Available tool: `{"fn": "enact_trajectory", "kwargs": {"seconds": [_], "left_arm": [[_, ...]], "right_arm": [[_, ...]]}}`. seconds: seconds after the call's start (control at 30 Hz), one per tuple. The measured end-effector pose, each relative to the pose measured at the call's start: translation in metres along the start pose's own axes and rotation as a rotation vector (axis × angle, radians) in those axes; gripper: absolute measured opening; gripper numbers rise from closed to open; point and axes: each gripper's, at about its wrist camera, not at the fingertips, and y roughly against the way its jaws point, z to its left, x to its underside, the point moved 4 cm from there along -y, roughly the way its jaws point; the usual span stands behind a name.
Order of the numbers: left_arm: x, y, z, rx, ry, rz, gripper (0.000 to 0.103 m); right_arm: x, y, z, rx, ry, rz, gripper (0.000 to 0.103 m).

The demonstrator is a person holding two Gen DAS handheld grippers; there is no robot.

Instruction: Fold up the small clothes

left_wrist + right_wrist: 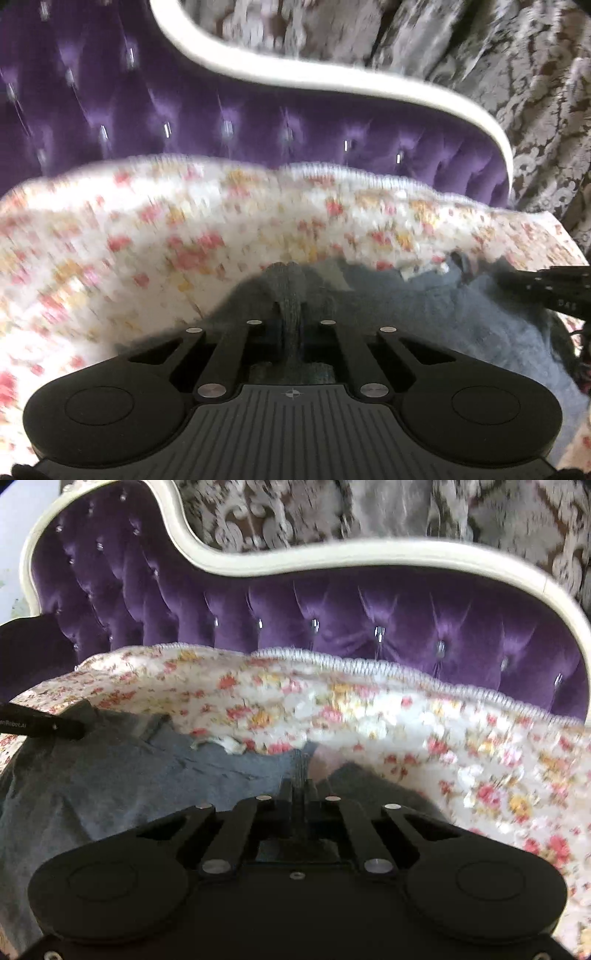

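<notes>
Two claws pinch rumpled grey garment (110, 775) on floral cover (461, 746).

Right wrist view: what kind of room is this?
Likely a home living room or bedroom: a tufted purple velvet sofa with a cream frame, a floral quilt spread on it, patterned curtains behind.

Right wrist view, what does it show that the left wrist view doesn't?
Only the right wrist view shows the sofa's raised left end, a pale wall strip beside it, and the left hand-held gripper entering from the left.

Only the left wrist view shows the right hand-held gripper entering from the right, and the thick roll of cloth clamped in its own fingers.

Both show the grey garment pinched by each gripper, lying on the floral cover, with the purple tufted sofa back, its cream frame and the patterned curtain behind.
</notes>
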Motion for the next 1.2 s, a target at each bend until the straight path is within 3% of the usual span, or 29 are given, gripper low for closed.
{"fn": "enact_trajectory", "kwargs": {"seconds": [0.07,0.2,0.37,0.4,0.43,0.53,0.57,0.6,0.67,0.77,0.9,1.03,1.2], "left_arm": [[-0.007,0.012,-0.002,0.002,-0.017,-0.056,0.007],[-0.028,0.009,-0.002,-0.018,-0.037,-0.08,0.007],[-0.023,-0.032,0.006,-0.072,0.01,0.064,0.011],[-0.017,-0.039,0.009,-0.104,0.008,0.103,0.014],[-0.011,-0.045,0.011,-0.133,0.001,0.136,0.029],[-0.007,-0.04,0.019,-0.16,-0.011,0.115,0.051],[-0.007,-0.037,0.023,-0.164,-0.005,0.115,0.06],[-0.008,-0.032,0.026,-0.166,0.002,0.114,0.063],[-0.012,-0.017,0.028,-0.191,0.009,0.085,0.067],[-0.02,0.015,0.02,-0.204,0.012,0.023,0.074],[-0.021,0.045,-0.016,-0.155,0.002,-0.001,0.082],[-0.01,0.048,-0.068,-0.081,-0.069,0.02,0.083],[0.014,0.028,-0.107,-0.095,-0.107,0.093,0.083]], "right_arm": [[-0.008,0.008,-0.002,0.016,-0.001,-0.04,0.01],[-0.026,0.003,-0.016,0.071,-0.038,-0.058,0.01],[-0.018,-0.037,-0.035,0.128,-0.087,0.063,0.01],[-0.014,-0.043,-0.038,0.138,-0.092,0.087,0.01],[-0.008,-0.048,-0.04,0.152,-0.094,0.107,0.011],[0.0,-0.043,-0.05,0.153,-0.141,0.103,0.013],[0.0,-0.041,-0.053,0.147,-0.167,0.101,0.02],[-0.001,-0.039,-0.057,0.146,-0.186,0.099,0.029],[-0.003,-0.03,-0.062,0.155,-0.201,0.073,0.058],[-0.009,-0.005,-0.061,0.167,-0.195,0.003,0.061],[-0.017,0.038,-0.045,0.12,-0.194,-0.089,0.064],[-0.006,0.076,-0.015,0.058,-0.194,-0.131,0.068],[0.032,0.115,0.02,-0.011,-0.23,-0.113,0.072]]}}
